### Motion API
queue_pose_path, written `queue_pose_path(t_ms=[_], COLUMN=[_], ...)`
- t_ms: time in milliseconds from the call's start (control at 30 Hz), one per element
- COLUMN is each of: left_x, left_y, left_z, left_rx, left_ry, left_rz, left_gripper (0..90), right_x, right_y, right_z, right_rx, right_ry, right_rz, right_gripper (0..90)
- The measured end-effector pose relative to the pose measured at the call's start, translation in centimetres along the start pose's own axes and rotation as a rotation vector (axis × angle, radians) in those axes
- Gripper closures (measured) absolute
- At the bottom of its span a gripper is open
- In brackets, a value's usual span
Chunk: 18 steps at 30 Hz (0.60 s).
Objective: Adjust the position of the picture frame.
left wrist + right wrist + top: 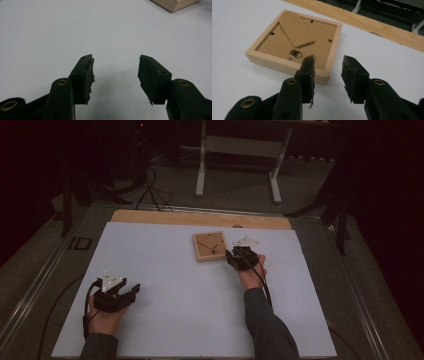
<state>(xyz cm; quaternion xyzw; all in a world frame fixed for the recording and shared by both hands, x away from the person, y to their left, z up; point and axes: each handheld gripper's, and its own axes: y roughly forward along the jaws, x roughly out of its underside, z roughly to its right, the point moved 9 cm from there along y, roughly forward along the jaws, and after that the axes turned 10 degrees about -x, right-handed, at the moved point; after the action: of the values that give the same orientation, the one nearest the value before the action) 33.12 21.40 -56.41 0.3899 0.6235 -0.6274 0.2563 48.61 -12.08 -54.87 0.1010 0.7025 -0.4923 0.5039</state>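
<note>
Right gripper (328, 75) at the frame (294, 47), jaws apart, straddling its near corner.

Frame lying face-down near the table's (150, 270) far edge, backing up; nothing clamped yet, seemingly lined up to pinch the rim. Left gripper (131, 291) parked well short of the frame, gaping, empty.

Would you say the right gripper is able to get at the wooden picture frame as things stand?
Probably yes. The right gripper sits at the corner of the wooden picture frame, jaws apart with one over its rim. Nothing lies between them on the table.
</note>
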Motion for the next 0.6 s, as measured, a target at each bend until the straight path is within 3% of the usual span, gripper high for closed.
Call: queue_pose_path(t_ms=[167, 600], left_x=[0.0, 0.0], left_y=[0.0, 0.0], left_z=[-0.1, -0.2], left_rx=[-0.001, -0.002], left_ry=[-0.003, -0.011], left_rz=[-0.001, 0.003], left_gripper=[45.8, 45.5], right_x=[0.0, -0.1], right_y=[0.9, 2.7], right_z=[0.3, 2.0], right_rx=[0.000, 0.016], right_ry=[0.008, 0.093], right_rz=[-0.017, -0.036], right_gripper=[61.9, 65.0])
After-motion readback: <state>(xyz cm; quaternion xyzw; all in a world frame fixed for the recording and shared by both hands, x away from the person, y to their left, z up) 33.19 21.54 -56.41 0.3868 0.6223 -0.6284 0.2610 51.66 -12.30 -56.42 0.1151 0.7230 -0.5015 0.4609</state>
